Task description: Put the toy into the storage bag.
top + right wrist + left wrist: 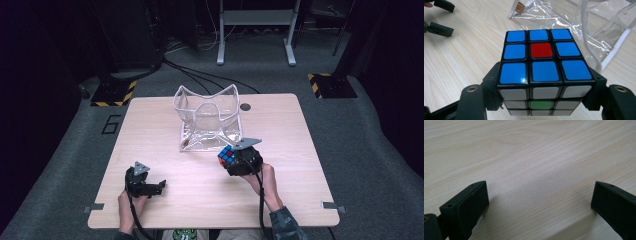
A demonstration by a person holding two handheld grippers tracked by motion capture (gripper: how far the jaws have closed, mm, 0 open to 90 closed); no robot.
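In the left gripper view we see the left gripper (540,200) with its two black jaws spread wide apart, one at 8 o'clock and one at 4 o'clock. Between them lies only the bare light wooden table (529,157), whose grain runs toward 2 o'clock. Each jaw casts a soft shadow on the wood beside it.

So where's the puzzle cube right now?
The puzzle cube sits clamped in the right gripper, right of the table's middle in the high view, just in front of the clear plastic bag.
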